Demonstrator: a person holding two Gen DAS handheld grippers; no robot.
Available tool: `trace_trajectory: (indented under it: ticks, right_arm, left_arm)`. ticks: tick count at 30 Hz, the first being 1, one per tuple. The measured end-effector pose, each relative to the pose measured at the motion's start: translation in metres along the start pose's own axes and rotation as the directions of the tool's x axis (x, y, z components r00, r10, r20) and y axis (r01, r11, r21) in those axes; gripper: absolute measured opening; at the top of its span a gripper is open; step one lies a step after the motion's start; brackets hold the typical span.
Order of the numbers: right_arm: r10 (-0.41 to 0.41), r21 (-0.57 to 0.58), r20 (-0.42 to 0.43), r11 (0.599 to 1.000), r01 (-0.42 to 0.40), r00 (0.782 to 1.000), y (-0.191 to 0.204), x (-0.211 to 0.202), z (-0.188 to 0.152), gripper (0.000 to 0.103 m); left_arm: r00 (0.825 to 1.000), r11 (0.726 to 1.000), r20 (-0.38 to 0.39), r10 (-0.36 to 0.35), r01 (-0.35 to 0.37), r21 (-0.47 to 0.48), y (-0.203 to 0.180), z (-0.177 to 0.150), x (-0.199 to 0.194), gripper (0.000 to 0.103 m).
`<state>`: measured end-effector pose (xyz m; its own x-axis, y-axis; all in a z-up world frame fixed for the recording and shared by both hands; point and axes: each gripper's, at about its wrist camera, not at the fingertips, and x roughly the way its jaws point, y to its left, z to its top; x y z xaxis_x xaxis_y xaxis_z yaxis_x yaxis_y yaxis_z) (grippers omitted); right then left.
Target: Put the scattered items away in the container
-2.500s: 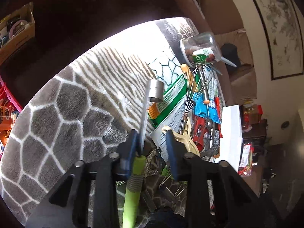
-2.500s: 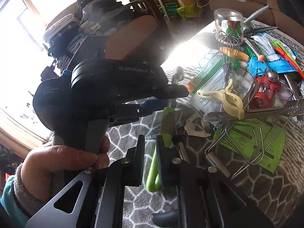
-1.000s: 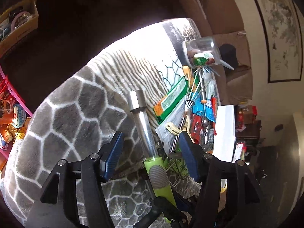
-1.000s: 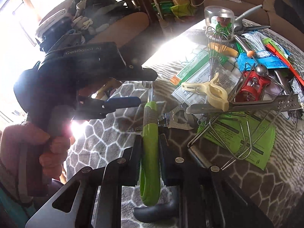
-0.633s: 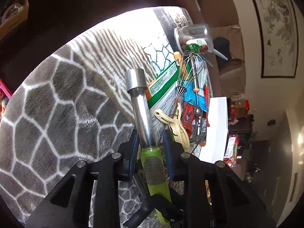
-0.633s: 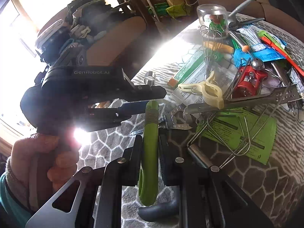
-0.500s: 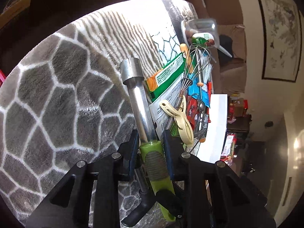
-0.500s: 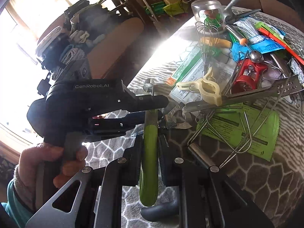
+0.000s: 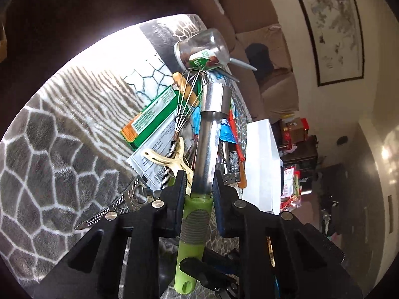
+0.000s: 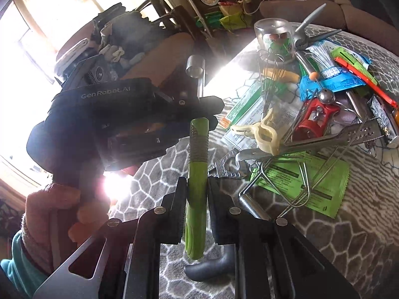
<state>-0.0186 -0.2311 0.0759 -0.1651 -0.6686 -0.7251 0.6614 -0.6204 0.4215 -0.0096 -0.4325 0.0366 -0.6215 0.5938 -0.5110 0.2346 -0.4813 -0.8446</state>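
Claws [image 9: 197, 186] [image 10: 197, 199], two, grip one corer [image 9: 210, 134].

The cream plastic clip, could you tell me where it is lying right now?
In the right wrist view the cream plastic clip lies on the patterned blanket, centre-right, between the wire whisk and the red corkscrew.

I see a corer [image 9: 210, 134] of glossy steel with ribbed green plastic handle, over fuzzy grey cloth [image 9: 49, 154].

Window glare [image 10: 45, 17] washes out person's hand [image 10: 57, 211]; corer [image 10: 195, 74] shaft part-hidden.
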Motion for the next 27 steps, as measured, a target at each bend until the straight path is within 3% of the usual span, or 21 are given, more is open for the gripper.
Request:
trace_trajectory:
  ticks: [3, 7, 11, 14, 21, 27]
  right_arm:
    - [-0.018, 0.0, 0.025, 1.0, 0.018, 1.0, -0.006, -0.023, -0.003, 0.016]
    - [-0.012, 0.021, 0.073, 1.0, 0.01, 0.997, -0.019, -0.058, -0.004, 0.016]
    - [-0.022, 0.042, 0.127, 0.999, 0.016, 0.992, -0.031, -0.091, -0.005, 0.016]
    - [-0.04, 0.052, 0.169, 0.998, 0.032, 0.985, -0.038, -0.119, -0.003, 0.016]
    - [-0.174, 0.056, 0.183, 0.984, 0.167, 0.967, -0.062, -0.184, -0.008, 0.016]
    - [-0.218, 0.13, 0.226, 0.973, 0.193, 0.949, -0.103, -0.235, -0.025, 0.016]
  left_arm:
    - [0.998, 0.998, -0.002, -0.055, 0.055, 0.009, -0.023, -0.008, 0.002, 0.019]
    - [0.999, 0.997, -0.009, -0.044, 0.044, 0.057, -0.066, -0.021, 0.009, 0.019]
    - [0.993, 0.993, -0.076, -0.089, 0.094, 0.066, -0.109, -0.034, 0.025, 0.019]
    - [0.994, 0.989, -0.094, -0.05, 0.062, 0.135, -0.147, -0.044, 0.034, 0.019]
    - [0.989, 0.965, -0.143, 0.026, 0.012, 0.261, -0.224, -0.072, 0.073, 0.015]
    - [0.979, 0.944, -0.199, 0.052, 0.017, 0.328, -0.279, -0.108, 0.117, 0.015]
